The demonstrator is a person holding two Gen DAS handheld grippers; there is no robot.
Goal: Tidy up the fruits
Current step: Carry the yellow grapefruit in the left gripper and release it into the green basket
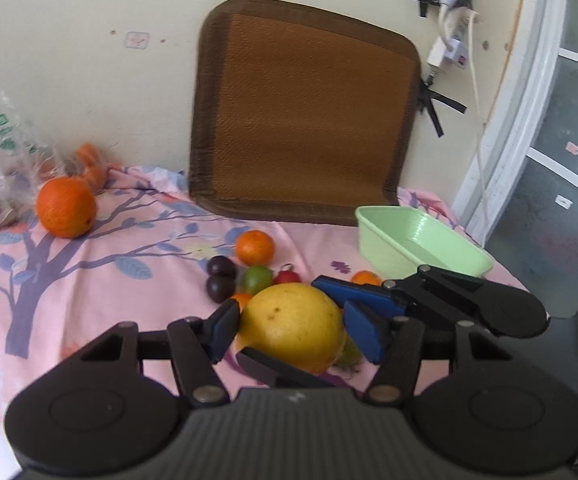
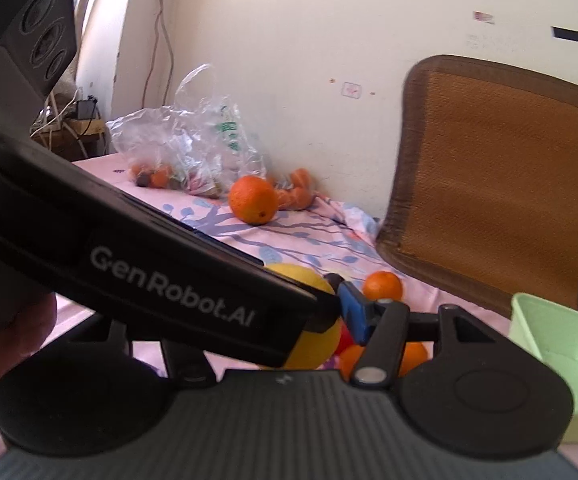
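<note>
Yellow citrus fruit (image 1: 295,326), large and round, lies on the pink tree-print bedsheet (image 1: 101,264) between the blue pads of the left gripper (image 1: 293,330); both pads rest against its sides, so the jaws are pinching it. The fruit's underside is still level with the sheet, and whether it is lifted clear cannot be told.

Right gripper (image 1: 339,294): enters the left wrist view from the right, its blue pads (image 1: 363,298) just behind and beside the yellow fruit. In its own view the left gripper's black body crosses in front and hides one finger; the visible blue pad (image 2: 353,312) sits close by the fruit's (image 2: 313,344) right side. Its jaws look spread, but whether they touch anything cannot be told.

Small fruit cluster, just behind the yellow fruit: two dark plums (image 1: 221,278), a green fruit (image 1: 257,278), a red fruit (image 1: 287,277), and a small tangerine (image 1: 254,247) a little further back. Another orange piece (image 1: 365,278) shows behind the right gripper's pad.

Green plastic tub (image 1: 389,248): to the right of the cluster, near the bed's edge.

Large orange (image 1: 66,207): well apart, at the far left near the wall, with orange segments or peel (image 1: 91,166) behind it.

Clear plastic bag (image 2: 193,144): crumpled against the wall beyond the large orange, holding more small fruit.

Brown woven cushion (image 1: 305,112): leaning upright against the cream wall.
</note>
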